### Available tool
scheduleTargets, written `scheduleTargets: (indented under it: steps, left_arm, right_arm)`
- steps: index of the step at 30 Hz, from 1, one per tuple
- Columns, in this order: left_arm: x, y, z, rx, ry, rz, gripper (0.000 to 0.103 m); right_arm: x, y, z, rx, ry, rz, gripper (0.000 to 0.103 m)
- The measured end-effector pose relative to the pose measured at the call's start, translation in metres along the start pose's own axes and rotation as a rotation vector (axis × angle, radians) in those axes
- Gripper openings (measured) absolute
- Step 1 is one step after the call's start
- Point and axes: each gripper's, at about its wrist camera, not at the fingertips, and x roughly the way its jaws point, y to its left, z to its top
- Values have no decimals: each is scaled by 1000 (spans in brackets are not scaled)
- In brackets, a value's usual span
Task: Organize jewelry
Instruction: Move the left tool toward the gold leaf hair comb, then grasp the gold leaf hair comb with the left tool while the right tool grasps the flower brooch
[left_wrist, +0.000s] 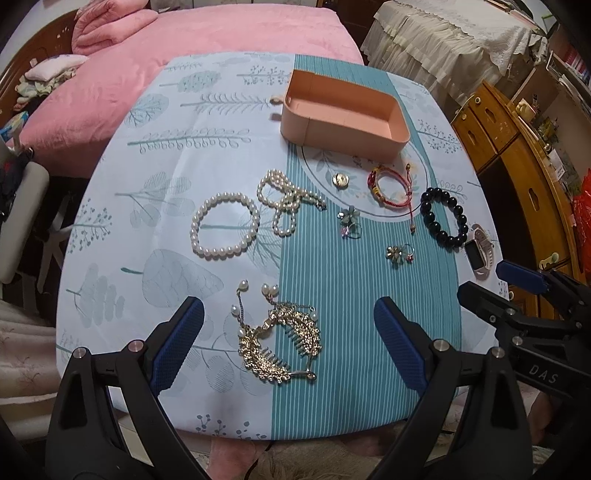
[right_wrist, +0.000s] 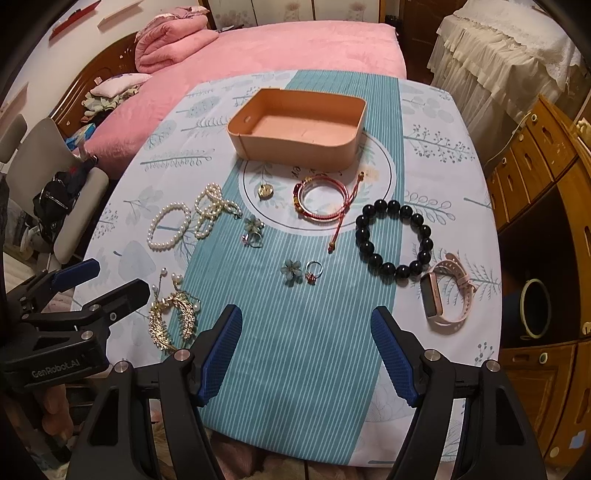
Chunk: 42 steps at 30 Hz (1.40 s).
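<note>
An empty pink box (left_wrist: 343, 110) (right_wrist: 299, 129) stands at the far middle of the table. In front of it lie a pearl bracelet (left_wrist: 223, 225) (right_wrist: 168, 227), a pearl necklace (left_wrist: 284, 201) (right_wrist: 212, 208), a red cord bracelet (left_wrist: 391, 186) (right_wrist: 321, 199), a black bead bracelet (left_wrist: 443, 216) (right_wrist: 393, 240), a pink smartwatch (left_wrist: 478, 251) (right_wrist: 447, 291), rings with flower charms (left_wrist: 399, 253) (right_wrist: 303, 273) and gold hair combs (left_wrist: 280, 339) (right_wrist: 173, 321). My left gripper (left_wrist: 288, 332) is open above the combs. My right gripper (right_wrist: 306, 339) is open and empty over the teal stripe.
A small gold pendant (left_wrist: 340, 181) (right_wrist: 265, 191) and another flower ring (left_wrist: 349, 221) (right_wrist: 253, 229) lie mid-table. A pink bed (right_wrist: 277, 44) stands behind the table, wooden drawers (right_wrist: 535, 166) to the right, and a chair (right_wrist: 55, 192) at the left.
</note>
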Motion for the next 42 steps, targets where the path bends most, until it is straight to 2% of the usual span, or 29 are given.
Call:
scheduleTargets:
  steps: [11,15,20,26,32,37,39,42]
  left_arm:
    - [33,27,-22,-104,85,-12,92]
    - [47,42,-34,-137,120,7,78]
    - [59,49,-45,-166,152,-4,75]
    - [71,48,-48,-169,146,41,63]
    - [75,27,-37,-42,104,84,54]
    - [76,6,-28,133,74,92,43]
    - [78,0,-25,203,82,82,34]
    - [83,-11,-24,330,84,89,31]
  right_arm:
    - [41,-3,-5,-1,78,34,65]
    - [57,-5,-7,10,105,54,60]
    - [71,-6,-10,3,113,69,59]
    - [76,-1,-12,-12,106,70,59]
    - [78,-2,-15,-14,109,74,59]
    - [79,-7,-18,11,109,75,59]
    - [80,-8,-18,22,108,77,59]
    - [81,-9,-19,32,104,84,59]
